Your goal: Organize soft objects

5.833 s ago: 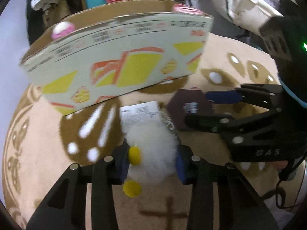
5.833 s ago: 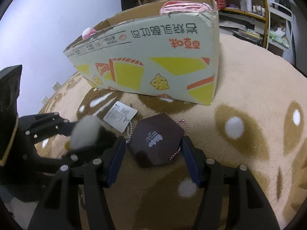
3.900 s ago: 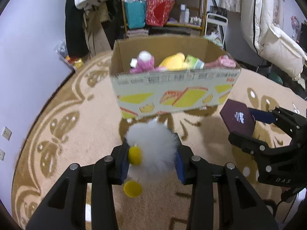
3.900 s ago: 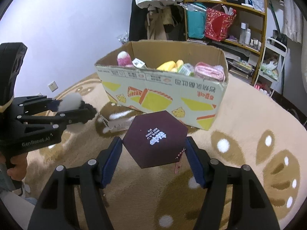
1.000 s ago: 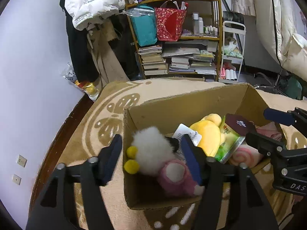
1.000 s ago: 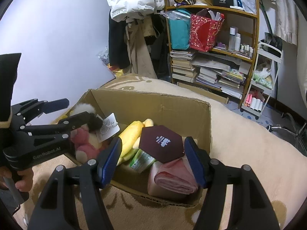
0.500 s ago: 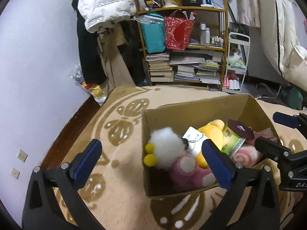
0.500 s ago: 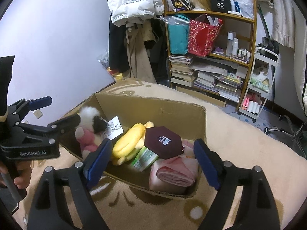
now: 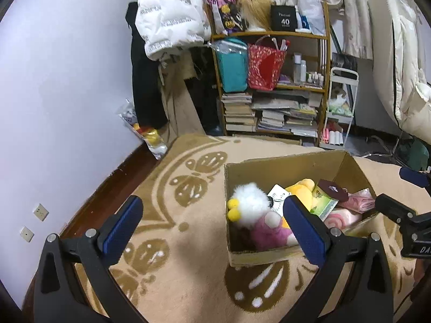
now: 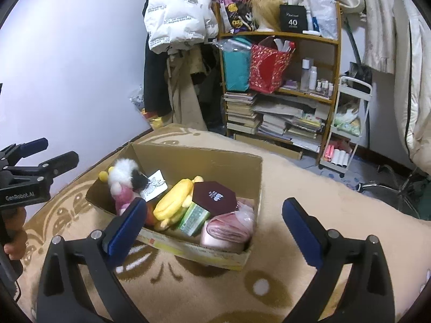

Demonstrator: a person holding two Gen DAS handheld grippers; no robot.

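White fluffy plush (image 9: 249, 200) w/ yellow feet lies in the cardboard box (image 9: 282, 165), at the left end as the left wrist cam sees it, resting on a pink plush (image 9: 268, 231); its paper tag (image 9: 277, 195) sticks out toward the box's middle. Dark hexagonal pouch (image 10: 214, 195) sits on top of the pile nr the box's centre-right, over a green packet (image 10: 194, 216) and beside a yellow plush (image 10: 173, 200). A pink rolled cloth (image 10: 226, 230) fills the near right corner in the right wrist view. Box stands on a beige rug (image 9: 194, 188) w/ brown butterfly pattern.

Left gripper (image 9: 212, 227): fingers spread wide, nothing btwn the pads, held above the rug, well apart from the white plush; its right finger (image 9: 303, 230) overlaps the box only in the view. Right gripper (image 10: 211, 227): jaws opening, already wide, nothing btwn them, clear of the pouch and above the box's near wall. A hand (image 10: 14, 239) grips the left gripper's handle at the left edge of the right wrist view.

Behind the box: wooden bookshelf (image 10: 280, 37) w/ stacked books (image 10: 269, 119), a teal bag (image 10: 235, 71) and a red bag (image 10: 269, 68); white puffer jacket (image 10: 177, 13) hangs to its left; white trolley (image 10: 347, 123) to its right.
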